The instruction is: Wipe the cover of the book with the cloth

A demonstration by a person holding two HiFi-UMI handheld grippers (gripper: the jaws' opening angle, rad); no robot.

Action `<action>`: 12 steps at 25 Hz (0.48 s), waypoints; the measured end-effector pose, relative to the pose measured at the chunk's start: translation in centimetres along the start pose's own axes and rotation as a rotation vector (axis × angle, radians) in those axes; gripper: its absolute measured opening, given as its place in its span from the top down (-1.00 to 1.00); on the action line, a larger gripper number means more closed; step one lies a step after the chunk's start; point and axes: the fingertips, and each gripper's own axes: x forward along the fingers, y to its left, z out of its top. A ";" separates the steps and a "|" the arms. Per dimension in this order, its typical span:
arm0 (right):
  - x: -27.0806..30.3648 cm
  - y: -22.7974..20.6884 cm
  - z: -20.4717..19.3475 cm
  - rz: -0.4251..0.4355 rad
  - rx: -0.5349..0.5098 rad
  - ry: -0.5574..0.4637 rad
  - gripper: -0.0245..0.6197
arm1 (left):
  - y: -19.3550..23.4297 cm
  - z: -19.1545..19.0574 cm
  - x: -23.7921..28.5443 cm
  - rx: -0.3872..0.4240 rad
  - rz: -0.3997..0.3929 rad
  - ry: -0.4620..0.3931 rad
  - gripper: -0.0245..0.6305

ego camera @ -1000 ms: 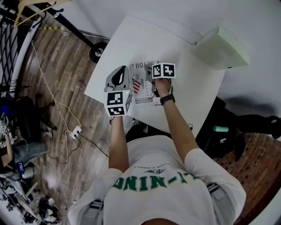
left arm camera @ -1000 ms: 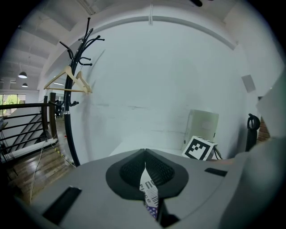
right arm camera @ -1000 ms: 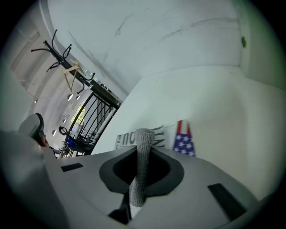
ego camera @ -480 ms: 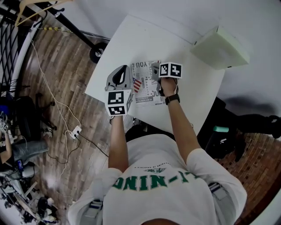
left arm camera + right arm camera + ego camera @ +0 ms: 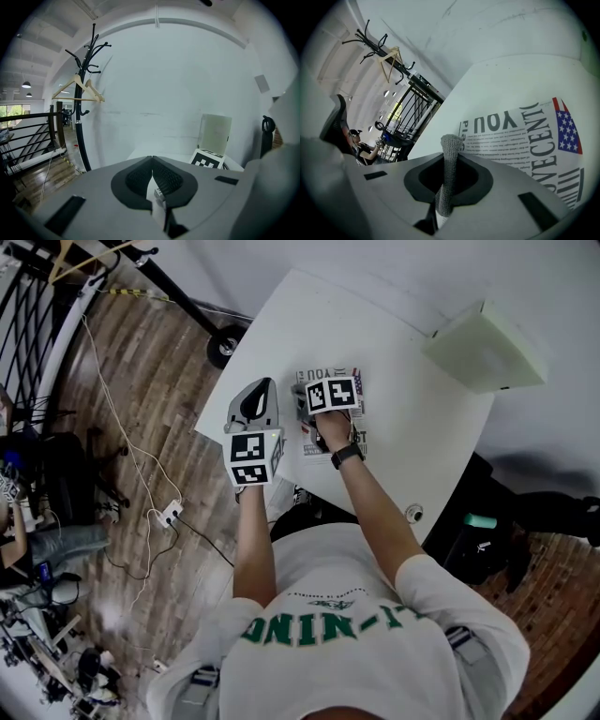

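Desk (image 5: 412, 427): white, smooth, rounded corner.
Book (image 5: 525, 136): flat on the desk, newsprint-style cover with a flag patch.
Left gripper (image 5: 152, 161): jaws pressed together, beside the book.
Right gripper (image 5: 449, 159): over the book, jaws clamping the cloth.
Cloth (image 5: 451, 145): grey knit strip.

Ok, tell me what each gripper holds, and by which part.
Right gripper pinches the grey cloth by a bunched fold; left gripper, jaws together, holds nothing.
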 end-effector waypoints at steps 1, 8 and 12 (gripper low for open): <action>-0.2 -0.4 0.0 -0.007 0.003 0.000 0.82 | 0.0 0.0 0.0 0.001 -0.002 -0.001 0.88; -5.6 -7.3 0.6 -0.096 0.101 -0.096 0.82 | -1.4 0.5 1.0 0.014 -0.048 -0.008 0.88; -9.3 -11.5 0.8 -0.158 0.164 -0.155 0.82 | -2.4 0.8 1.4 0.020 -0.069 -0.014 0.88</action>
